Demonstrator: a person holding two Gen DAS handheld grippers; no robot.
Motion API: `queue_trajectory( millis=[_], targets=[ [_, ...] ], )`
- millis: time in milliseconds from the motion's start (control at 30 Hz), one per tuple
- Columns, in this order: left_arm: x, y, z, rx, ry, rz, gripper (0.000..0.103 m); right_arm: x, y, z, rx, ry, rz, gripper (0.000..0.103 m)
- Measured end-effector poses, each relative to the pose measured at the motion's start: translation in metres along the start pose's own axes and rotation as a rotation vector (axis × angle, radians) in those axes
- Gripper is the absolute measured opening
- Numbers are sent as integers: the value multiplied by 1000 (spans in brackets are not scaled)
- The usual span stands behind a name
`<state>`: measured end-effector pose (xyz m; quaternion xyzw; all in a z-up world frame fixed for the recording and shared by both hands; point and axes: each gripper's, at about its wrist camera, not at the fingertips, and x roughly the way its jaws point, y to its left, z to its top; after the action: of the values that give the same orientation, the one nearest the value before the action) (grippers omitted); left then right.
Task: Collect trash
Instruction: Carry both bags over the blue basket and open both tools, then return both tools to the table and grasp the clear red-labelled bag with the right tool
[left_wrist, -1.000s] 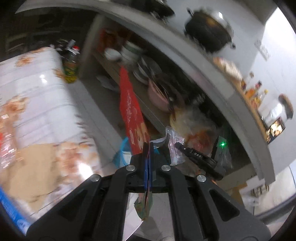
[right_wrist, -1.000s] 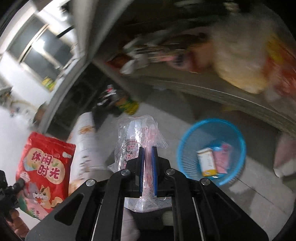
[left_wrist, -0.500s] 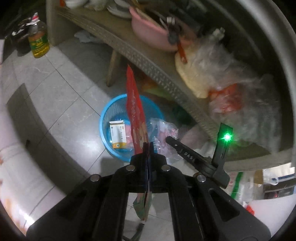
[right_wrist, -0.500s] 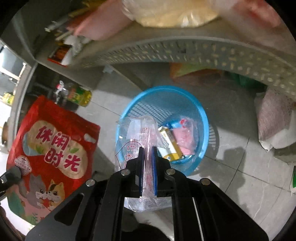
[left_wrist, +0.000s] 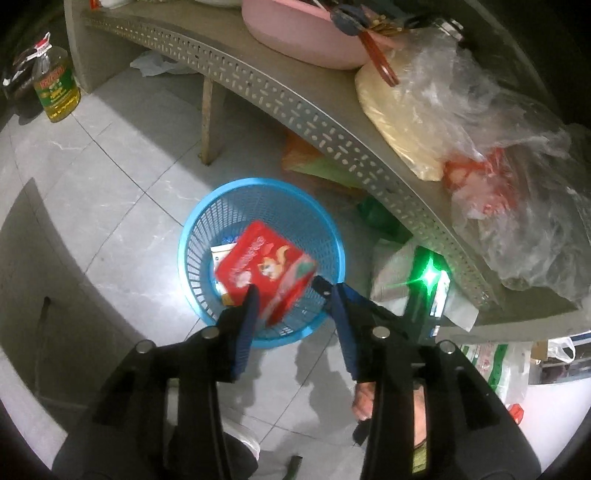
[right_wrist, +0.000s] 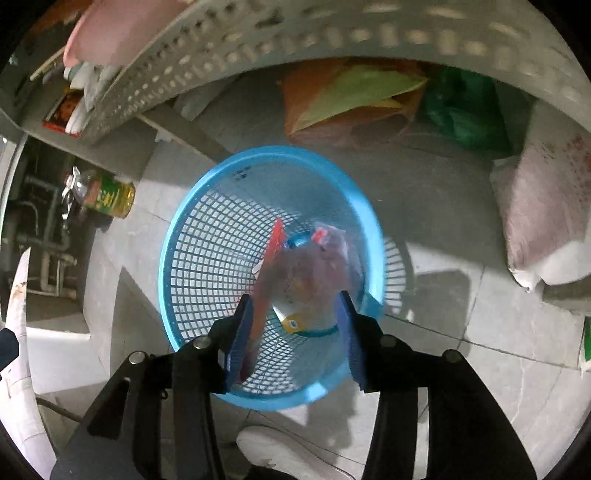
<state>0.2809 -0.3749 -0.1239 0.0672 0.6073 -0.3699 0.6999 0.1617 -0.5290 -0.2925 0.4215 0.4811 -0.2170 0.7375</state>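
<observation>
A blue mesh basket (left_wrist: 192, 236) stands on the tiled floor below a perforated shelf; it also shows in the right wrist view (right_wrist: 184, 229). My left gripper (left_wrist: 293, 295) is open above the basket. A red snack bag (left_wrist: 264, 266) with a cat picture is loose in front of the left gripper, over the basket. My right gripper (right_wrist: 295, 306) is open above the basket. A clear plastic bag (right_wrist: 317, 273) is blurred inside the basket beside the red bag's edge (right_wrist: 271, 254). A small yellow-and-white carton (right_wrist: 290, 317) lies in the basket.
A grey perforated shelf (left_wrist: 317, 122) carries a pink basin (left_wrist: 295, 33) and plastic bags (left_wrist: 480, 122). An oil bottle (left_wrist: 55, 92) stands on the floor at left. Orange and green bags (right_wrist: 354, 99) lie under the shelf. A white sack (right_wrist: 546, 214) lies at right.
Both grippers have opened. The red snack bag has left the left gripper and the clear plastic bag has left the right gripper; both are dropping into the blue basket.
</observation>
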Motion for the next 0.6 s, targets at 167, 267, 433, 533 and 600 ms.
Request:
queue_trajectory(
  millis=[167, 267, 433, 533, 600],
  targets=[
    [-41, 2, -14, 10, -42, -2, 44, -38, -6, -7, 21, -52, 8, 46],
    [-74, 2, -29, 12, -86, -7, 51, -62, -2, -13, 3, -84, 26, 47],
    [-139, 7, -74, 3, -169, -8, 58, -111, 22, -36, -106, -135, 57, 61],
    [-183, 15, -110, -1, -257, 11, 61, -136, 45, -50, -192, -142, 100, 64],
    [-212, 26, -138, -6, -325, 39, 62, -154, 66, -57, -254, -140, 143, 65]
  ],
)
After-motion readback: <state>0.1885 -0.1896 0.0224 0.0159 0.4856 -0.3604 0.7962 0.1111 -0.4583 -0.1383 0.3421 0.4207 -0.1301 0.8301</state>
